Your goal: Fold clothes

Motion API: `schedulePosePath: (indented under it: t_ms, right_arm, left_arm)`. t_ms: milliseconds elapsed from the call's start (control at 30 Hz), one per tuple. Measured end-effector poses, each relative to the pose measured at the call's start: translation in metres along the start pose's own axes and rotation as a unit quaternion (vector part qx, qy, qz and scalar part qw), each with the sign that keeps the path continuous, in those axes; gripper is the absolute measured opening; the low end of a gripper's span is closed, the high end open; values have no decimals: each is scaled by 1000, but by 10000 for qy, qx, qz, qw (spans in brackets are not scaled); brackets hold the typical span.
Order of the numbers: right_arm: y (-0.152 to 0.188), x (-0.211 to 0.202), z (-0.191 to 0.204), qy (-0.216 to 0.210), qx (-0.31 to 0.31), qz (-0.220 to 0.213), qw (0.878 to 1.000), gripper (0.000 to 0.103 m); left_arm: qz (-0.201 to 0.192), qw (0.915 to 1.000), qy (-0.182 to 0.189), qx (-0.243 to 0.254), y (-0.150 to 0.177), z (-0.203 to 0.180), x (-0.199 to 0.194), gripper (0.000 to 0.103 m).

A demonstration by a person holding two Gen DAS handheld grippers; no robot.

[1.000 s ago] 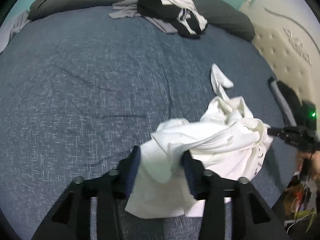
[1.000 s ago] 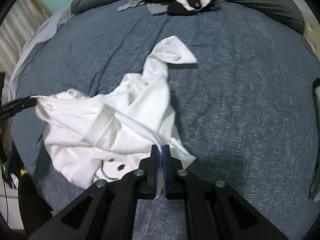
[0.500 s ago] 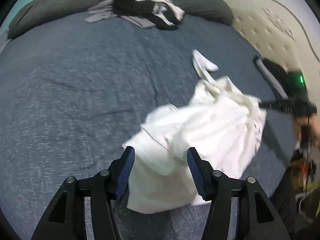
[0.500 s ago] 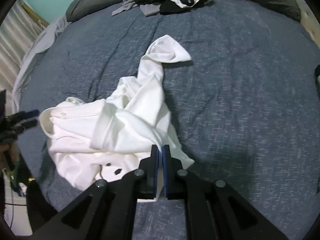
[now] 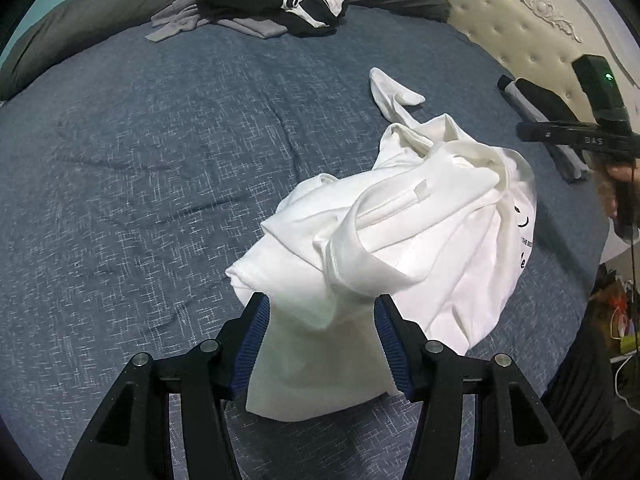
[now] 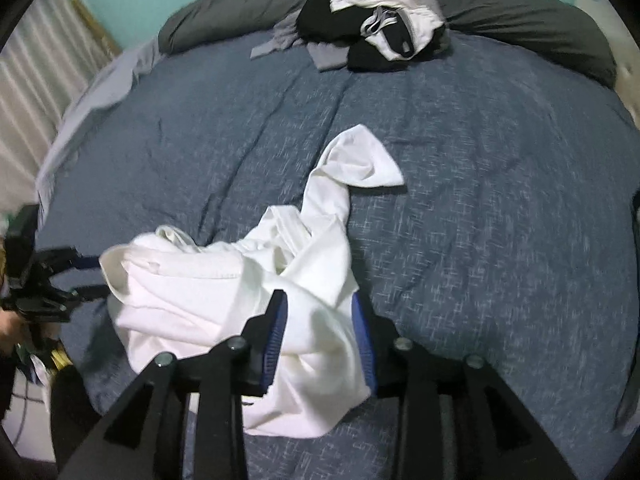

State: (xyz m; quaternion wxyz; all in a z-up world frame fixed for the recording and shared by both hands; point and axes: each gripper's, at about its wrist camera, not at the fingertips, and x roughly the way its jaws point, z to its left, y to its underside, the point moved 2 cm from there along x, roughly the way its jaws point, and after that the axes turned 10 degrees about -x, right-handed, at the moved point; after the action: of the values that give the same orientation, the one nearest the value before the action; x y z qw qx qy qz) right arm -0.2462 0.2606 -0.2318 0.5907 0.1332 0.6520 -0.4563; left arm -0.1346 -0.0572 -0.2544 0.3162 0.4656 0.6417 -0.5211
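A crumpled white shirt (image 5: 420,232) with black print lies on the blue bed cover (image 5: 160,160), one sleeve (image 6: 360,160) stretched toward the far end. My left gripper (image 5: 320,316) is open just above the shirt's near edge; cloth lies between its blue pads without being pressed. My right gripper (image 6: 319,308) has its jaws opening, and a loose fold of the shirt (image 6: 200,288) rests between them, unpinched. Each gripper shows in the other's view: the right gripper (image 5: 560,136) at the right edge, the left gripper (image 6: 60,276) at the left edge.
A pile of black, white and grey clothes (image 5: 276,4) sits at the far end against a long grey pillow (image 5: 100,12). A cream tufted headboard (image 5: 520,32) runs along the right. A folded dark item (image 5: 536,120) lies beside it. The bed's near edge drops off by the person's dark clothing.
The right gripper's jaws, shut on a shirt fold before, have parted. The left gripper's jaws widened a little and sank toward the shirt, which has slumped onto the bed.
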Motion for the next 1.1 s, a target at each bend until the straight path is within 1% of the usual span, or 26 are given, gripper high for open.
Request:
schedulePosePath:
  t_ms: [100,200,300,433,600,667,700,733,767,800,833,867,900,967,1033,1100]
  right_arm:
    - [-2,16,11,68,-405,263,9988,33]
    - [-1,30,31,-9,-893,472,9949,33]
    - [-2,37,48,16,-1310,455,9903,33]
    - [-2,49,62,30,-1594,592,9854,33]
    - [1,55,56,42,-1537,636,9861,33]
    - [2,52,52,-15,-1405,562,9885,32]
    - [2,50,50,-64,-1322,503,9899,29]
    - [2,48,48,-109,-1268,458,9908,18]
    - [2,46,47,-113,-1248,422,9912,14]
    - [2,44,46,-85,-1246,377,9915,13]
    - [1,41,45,-100,-1218,321,9920,9]
    - [0,38,44,-112,-1190,263,9925,7]
    - [-1,35,42,-104,-1149,186,9931,6]
    - [-4,26,39,-100,-1050,16,9944,5]
    - [-7,16,36,-81,-989,-138,9950,4]
    - [-10,5,35,-4,-982,-283,9948,4]
  left_arm:
    - [6,10000,15,-6,0,0,2,58]
    - [12,10000,37,-34,-1,2,5,58]
    - [12,10000,52,-50,-1,3,8,58]
    - [12,10000,71,-52,0,4,9,58]
    - [-14,10000,66,-43,0,5,9,58]
    - [-53,9999,78,-65,-1,5,9,58]
    - [-88,9999,84,-60,-2,5,8,58]
    - [-116,9999,97,-47,-2,4,8,58]
    - [-134,9998,110,-32,-3,3,8,57]
    - [-148,9998,121,-4,-3,1,7,54]
    - [-157,9998,115,42,-3,-1,8,48]
    - [-162,9998,97,95,-4,-3,8,39]
    - [-170,9997,84,140,-4,-6,8,33]
    - [-187,9995,52,240,-5,-11,7,14]
    - [-213,9993,-1,301,-5,-15,5,7]
    - [-323,9989,-88,336,-8,-18,-2,5]
